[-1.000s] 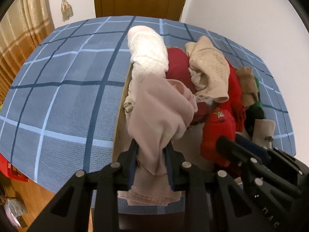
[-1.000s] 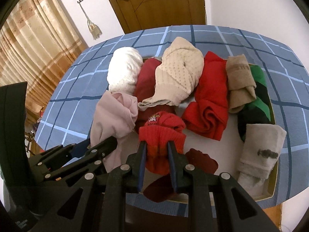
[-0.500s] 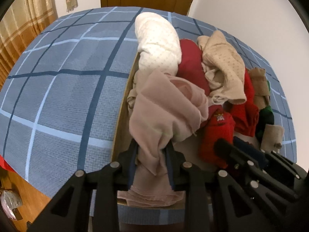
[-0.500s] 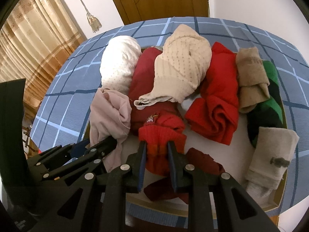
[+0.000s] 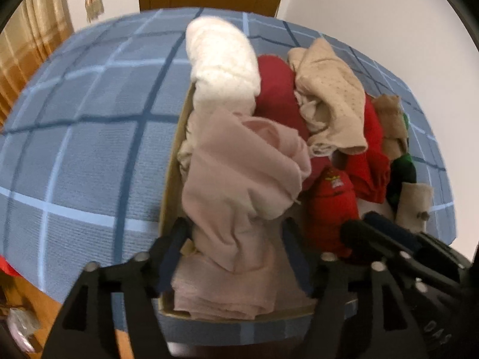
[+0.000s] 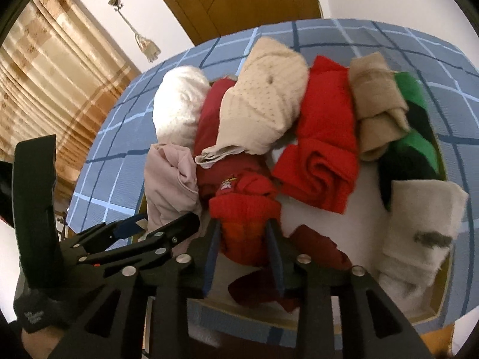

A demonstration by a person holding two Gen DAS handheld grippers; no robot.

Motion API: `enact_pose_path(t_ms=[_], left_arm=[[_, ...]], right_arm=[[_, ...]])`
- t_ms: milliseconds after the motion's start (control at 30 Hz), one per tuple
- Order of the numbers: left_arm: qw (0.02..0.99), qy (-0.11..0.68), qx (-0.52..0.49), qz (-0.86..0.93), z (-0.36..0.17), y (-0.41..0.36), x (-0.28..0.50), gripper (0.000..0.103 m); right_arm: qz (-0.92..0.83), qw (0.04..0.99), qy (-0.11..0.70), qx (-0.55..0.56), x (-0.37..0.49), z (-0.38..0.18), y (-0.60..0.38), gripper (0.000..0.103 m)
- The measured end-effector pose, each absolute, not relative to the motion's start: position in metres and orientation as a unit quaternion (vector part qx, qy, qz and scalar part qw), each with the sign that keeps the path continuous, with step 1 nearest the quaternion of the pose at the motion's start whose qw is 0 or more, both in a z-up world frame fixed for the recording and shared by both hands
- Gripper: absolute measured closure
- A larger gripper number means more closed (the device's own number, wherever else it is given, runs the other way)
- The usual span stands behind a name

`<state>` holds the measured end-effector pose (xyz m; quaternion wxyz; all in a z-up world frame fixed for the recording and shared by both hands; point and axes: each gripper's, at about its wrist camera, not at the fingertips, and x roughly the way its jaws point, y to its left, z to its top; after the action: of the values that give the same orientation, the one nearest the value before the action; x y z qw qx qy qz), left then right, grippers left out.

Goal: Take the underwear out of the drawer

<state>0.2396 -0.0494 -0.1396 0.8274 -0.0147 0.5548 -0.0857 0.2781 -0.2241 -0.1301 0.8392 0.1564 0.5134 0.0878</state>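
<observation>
**Drawer of rolled underwear, both grippers at its near edge**

Left gripper point(image 5: 236, 239): jaws spreading apart, wide of the cloth. Between them lies a pale pink garment point(image 5: 239, 185), slumped against the drawer's point(image 5: 170, 197) left wall, its folded end under the jaws; the pads stand clear of it on both sides.

Right gripper point(image 6: 244, 239): jaws opening, narrower. Between them sits a bright red roll with a small printed patch point(image 6: 242, 209); whether the pads press it I cannot tell, though both run along its flanks.

Beyond the jaws, inside the drawer: a white dotted roll point(image 6: 179, 104), a dark red piece point(image 6: 212, 119), a beige dotted piece point(image 6: 263, 107), a red folded piece point(image 6: 323, 149), a tan roll point(image 6: 377, 107), a green and black roll point(image 6: 416, 137), a cream roll point(image 6: 419, 233). Below the right jaws, a maroon piece point(image 6: 314, 248).

The drawer rests on a blue checked cloth point(image 5: 83, 149).
</observation>
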Motion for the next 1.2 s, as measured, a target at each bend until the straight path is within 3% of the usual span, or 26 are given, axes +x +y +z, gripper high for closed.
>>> enact_pose_path(t_ms=[67, 133, 200, 1200], left_arm=[[0.837, 0.54, -0.01, -0.09, -0.131, -0.051, 0.235, 0.022], [0.848, 0.525, 0.001, -0.076, -0.122, -0.051, 0.23, 0.008], [0.858, 0.509, 0.0, -0.072, -0.113, -0.049, 0.225, 0.004], [0.893, 0.443, 0.031, -0.073, -0.061, -0.032, 0.115, 0.003]], right_arm=[[0.085, 0.843, 0.503, 0.17, 0.271, -0.125, -0.231, 0.057], [0.083, 0.848, 0.492, 0.181, 0.264, -0.12, -0.235, 0.052], [0.079, 0.853, 0.48, 0.19, 0.257, -0.114, -0.239, 0.049], [0.04, 0.893, 0.412, 0.178, 0.146, -0.076, -0.245, 0.048]])
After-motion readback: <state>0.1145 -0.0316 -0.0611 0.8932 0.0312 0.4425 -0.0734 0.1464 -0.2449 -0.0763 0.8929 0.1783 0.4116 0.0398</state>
